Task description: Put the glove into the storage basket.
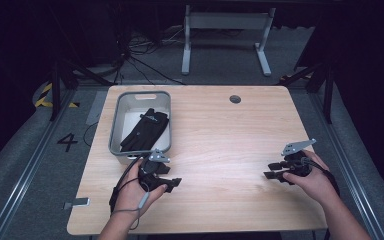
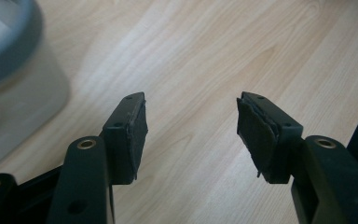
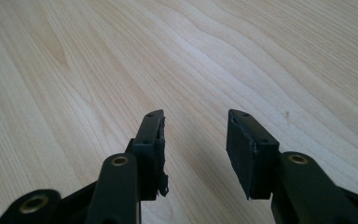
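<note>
A grey bin point(image 1: 117, 117) stands on the left part of the wooden table point(image 1: 215, 135), with a black glove-like cloth point(image 1: 147, 131) lying inside it. My left gripper point(image 1: 174, 184) rests low over the table just in front of the bin, held in a hand, jaws open and empty. In the left gripper view the open left gripper point(image 2: 191, 121) has bare wood between its pads point(image 2: 137, 135), and the bin's corner point(image 2: 14, 70) is at the upper left. My right gripper point(image 1: 272, 170) sits near the table's right side, open and empty. The right gripper view looks past my right gripper point(image 3: 195, 133) onto plain wood.
A round grommet hole point(image 1: 235, 99) sits near the table's far edge. Beyond the table stands a white metal frame point(image 1: 225, 37), with cables on the floor. A metal rail point(image 1: 25, 170) runs along the left of the table.
</note>
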The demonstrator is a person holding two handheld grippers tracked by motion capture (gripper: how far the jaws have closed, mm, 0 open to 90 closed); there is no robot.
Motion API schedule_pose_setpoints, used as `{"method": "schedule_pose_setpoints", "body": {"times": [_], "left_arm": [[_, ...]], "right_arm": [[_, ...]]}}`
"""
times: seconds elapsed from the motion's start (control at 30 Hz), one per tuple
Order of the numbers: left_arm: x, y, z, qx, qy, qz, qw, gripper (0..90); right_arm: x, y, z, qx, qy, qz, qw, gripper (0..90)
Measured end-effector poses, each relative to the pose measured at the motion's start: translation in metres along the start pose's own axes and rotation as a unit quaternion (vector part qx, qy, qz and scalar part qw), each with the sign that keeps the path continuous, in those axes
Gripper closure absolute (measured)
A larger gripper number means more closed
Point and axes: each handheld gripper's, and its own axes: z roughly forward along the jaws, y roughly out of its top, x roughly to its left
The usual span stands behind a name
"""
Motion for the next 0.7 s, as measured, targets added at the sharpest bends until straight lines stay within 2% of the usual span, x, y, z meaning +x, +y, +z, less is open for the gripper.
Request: {"method": "schedule_pose_setpoints", "body": {"times": [0.1,0.17,0.27,0.47,0.57,0.7], "left_arm": [[0.004,-0.006,0.011,0.019,-0.023,0.002,0.9996,41.7],[0.008,-0.010,0.019,0.023,-0.035,0.007,0.9991,42.0],[0.013,-0.014,0.027,0.034,-0.028,0.012,0.9990,42.9],[0.014,-0.017,0.039,0.022,-0.029,0.028,0.9990,41.5],[0.015,-0.018,0.045,0.033,-0.023,0.026,0.9988,41.4],[0.017,-0.020,0.046,0.028,-0.013,0.023,0.9993,38.8]], "right_arm": [[0.000,-0.002,0.003,0.001,0.005,-0.005,1.0000,57.7],[0.000,-0.003,0.006,0.001,0.009,-0.014,0.9999,56.9],[0.002,-0.006,0.012,0.008,0.008,-0.024,0.9997,56.4],[0.010,-0.007,0.023,0.012,0.007,-0.048,0.9987,55.9],[0.013,-0.006,0.027,0.008,0.009,-0.056,0.9984,55.7],[0.016,-0.006,0.029,0.002,0.011,-0.066,0.9978,54.9]]}}
